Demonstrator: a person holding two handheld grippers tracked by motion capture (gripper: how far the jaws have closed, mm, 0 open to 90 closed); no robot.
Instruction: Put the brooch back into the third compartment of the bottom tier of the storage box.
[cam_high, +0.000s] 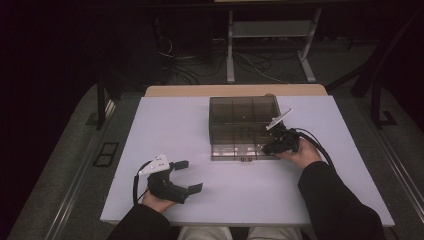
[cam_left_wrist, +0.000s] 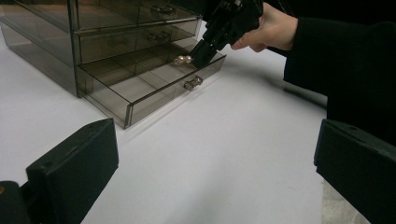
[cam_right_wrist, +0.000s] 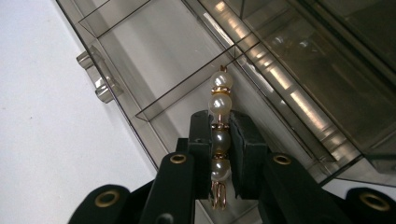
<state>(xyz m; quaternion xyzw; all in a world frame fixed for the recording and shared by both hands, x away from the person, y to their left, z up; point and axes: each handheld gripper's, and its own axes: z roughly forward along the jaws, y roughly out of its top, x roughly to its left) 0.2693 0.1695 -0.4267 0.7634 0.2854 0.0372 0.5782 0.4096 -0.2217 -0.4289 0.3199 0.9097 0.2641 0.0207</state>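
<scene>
The drawer box (cam_left_wrist: 116, 60) looks like smoky see-through plastic, smooth and shiny, with small shiny metal handles (cam_left_wrist: 193, 83). The pearl clip (cam_right_wrist: 219, 121) has 4 glossy beads and gold metal. The table (cam_high: 175, 130) looks matt white. The jaws look dull black.

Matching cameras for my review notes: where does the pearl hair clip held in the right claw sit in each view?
High view: too small to make out; the right claw is at the open drawer, right of centre.
Left gripper view: pearl hair clip upper centre, at the claw's tip over the drawer.
Right gripper view: centre, clamped between the jaws, pearls pointing up.
Shared landmark: the drawer's metal handle.
</scene>
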